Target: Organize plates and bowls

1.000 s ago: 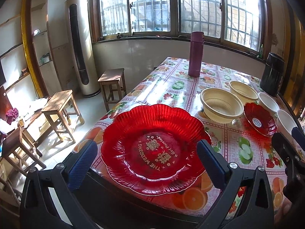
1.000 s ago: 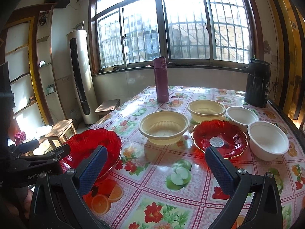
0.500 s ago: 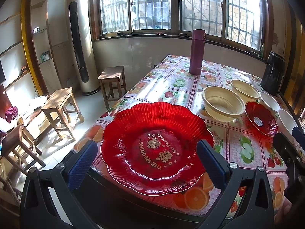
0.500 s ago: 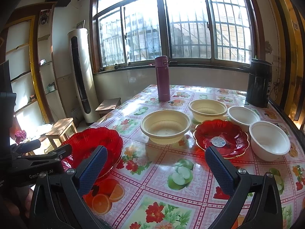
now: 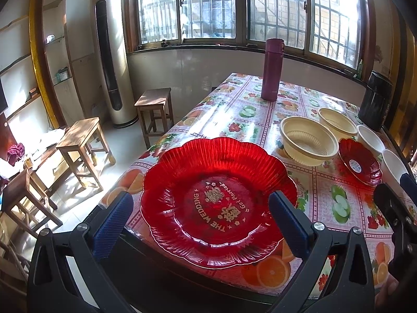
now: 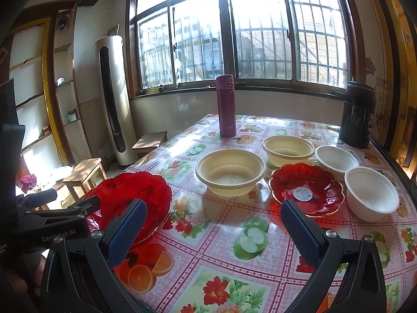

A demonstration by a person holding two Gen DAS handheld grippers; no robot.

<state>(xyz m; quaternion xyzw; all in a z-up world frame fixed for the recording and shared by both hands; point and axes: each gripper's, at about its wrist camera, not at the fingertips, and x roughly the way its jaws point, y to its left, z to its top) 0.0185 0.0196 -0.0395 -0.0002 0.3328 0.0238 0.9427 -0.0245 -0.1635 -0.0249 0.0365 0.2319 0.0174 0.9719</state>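
A large red scalloped plate (image 5: pixel 219 200) (image 6: pixel 130 198) lies at the near left corner of the table. My left gripper (image 5: pixel 200 208) stands open just in front of it, its fingers astride the near rim without touching. Farther right sit two cream bowls (image 6: pixel 230 172) (image 6: pixel 288 148), a small red plate (image 6: pixel 306 190) with a sticker, and two white bowls (image 6: pixel 336 157) (image 6: pixel 371 193). My right gripper (image 6: pixel 212 217) hovers open above the tablecloth, short of the cream bowl and the small red plate, holding nothing.
A tall purple flask (image 6: pixel 226 105) stands at the table's far side and a black kettle (image 6: pixel 357 114) at the far right. Wooden stools (image 5: pixel 80 146) and a tower air conditioner (image 5: pixel 110 54) occupy the floor left of the table (image 6: pixel 260 260).
Both views have pulled back and risen slightly; the large red plate sits a little lower in the left wrist view. Nothing on the table has moved and both grippers stay open.
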